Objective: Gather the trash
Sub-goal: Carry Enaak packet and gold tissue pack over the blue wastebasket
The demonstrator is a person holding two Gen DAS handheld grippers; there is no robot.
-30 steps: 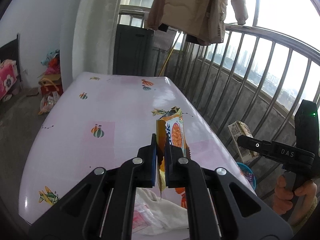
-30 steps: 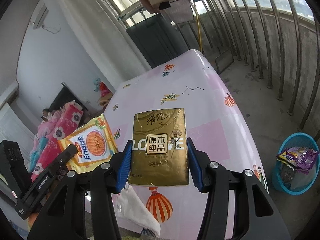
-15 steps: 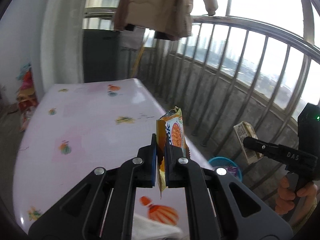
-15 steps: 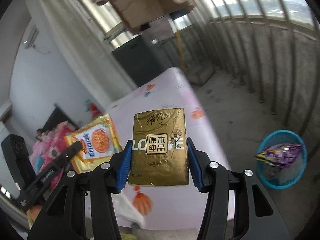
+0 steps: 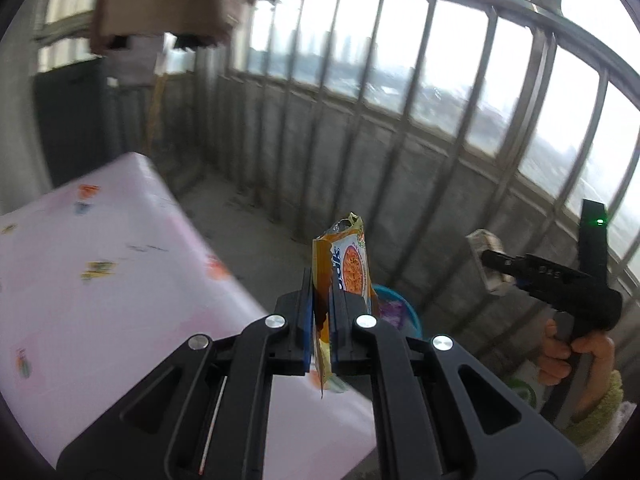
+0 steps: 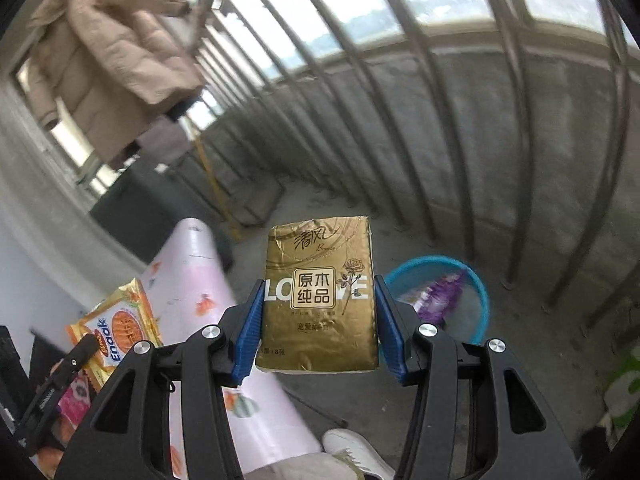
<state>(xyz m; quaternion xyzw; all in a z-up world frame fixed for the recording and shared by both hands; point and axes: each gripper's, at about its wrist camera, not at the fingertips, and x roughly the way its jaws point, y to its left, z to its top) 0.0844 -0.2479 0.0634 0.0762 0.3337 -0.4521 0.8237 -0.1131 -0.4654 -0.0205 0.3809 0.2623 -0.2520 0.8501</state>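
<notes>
My left gripper (image 5: 320, 300) is shut on an orange biscuit wrapper (image 5: 346, 264), held upright past the table's edge. The wrapper also shows in the right wrist view (image 6: 120, 328), at the lower left. My right gripper (image 6: 318, 312) is shut on a gold tissue pack (image 6: 318, 292), held in the air over the balcony floor. It shows in the left wrist view (image 5: 490, 266) at the right. A blue trash basket (image 6: 476, 292) stands on the floor just right of the pack, with a purple wrapper (image 6: 440, 292) inside. The basket's rim (image 5: 404, 304) peeks out behind the left fingers.
A table with a pink printed cloth (image 5: 100, 280) lies at the left. A metal railing (image 5: 440, 80) on a concrete wall bounds the balcony. A beige jacket (image 6: 108, 64) hangs overhead. My white shoe (image 6: 352, 452) is on the floor below.
Both grippers have swung right, away from the table and toward the railing and floor. The blue basket now sits closer and nearer the centre. Both still hold their items.
</notes>
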